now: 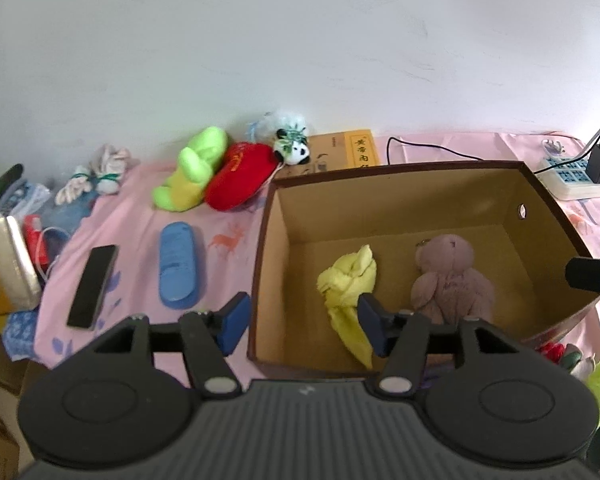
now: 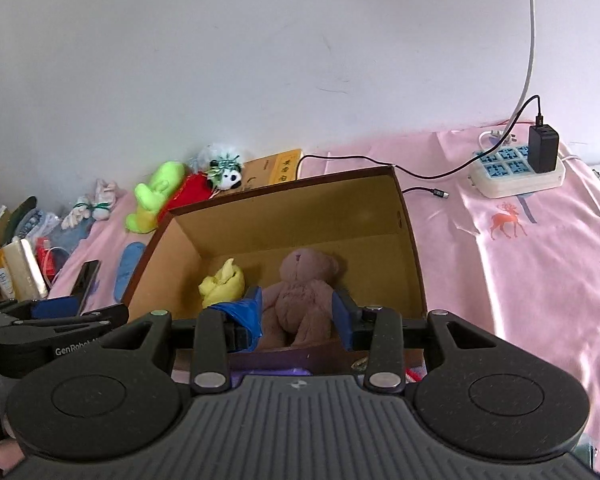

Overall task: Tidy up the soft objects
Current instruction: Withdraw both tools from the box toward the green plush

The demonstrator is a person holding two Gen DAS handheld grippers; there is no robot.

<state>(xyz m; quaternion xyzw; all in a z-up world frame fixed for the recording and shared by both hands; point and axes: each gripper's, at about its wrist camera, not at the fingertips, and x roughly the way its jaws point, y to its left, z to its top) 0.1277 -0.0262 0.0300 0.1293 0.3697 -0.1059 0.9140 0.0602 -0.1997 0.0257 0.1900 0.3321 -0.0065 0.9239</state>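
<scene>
An open cardboard box point(image 1: 400, 200) point(image 2: 284, 216) stands on a pink sheet. Inside lie a yellow cloth point(image 1: 350, 280) point(image 2: 222, 284) and a brown teddy bear point(image 1: 452, 276) point(image 2: 300, 288). My left gripper point(image 1: 302, 320) is open and empty, straddling the box's near left wall. My right gripper point(image 2: 298, 316) is open above the box's near edge, over the bear's legs, not touching it. Its tip shows in the left wrist view point(image 1: 592, 274). A green plush point(image 1: 196, 168) point(image 2: 154, 194), a red plush point(image 1: 240, 176) point(image 2: 188, 194) and a panda toy point(image 1: 294, 148) point(image 2: 228, 176) lie behind the box.
A blue slipper point(image 1: 178, 266) point(image 2: 128, 270) and a black phone point(image 1: 92, 286) lie left of the box. Rolled socks point(image 1: 96, 176), a book point(image 1: 346, 148) and clutter sit at the left. A power strip point(image 2: 516, 172) with charger and cable lies right.
</scene>
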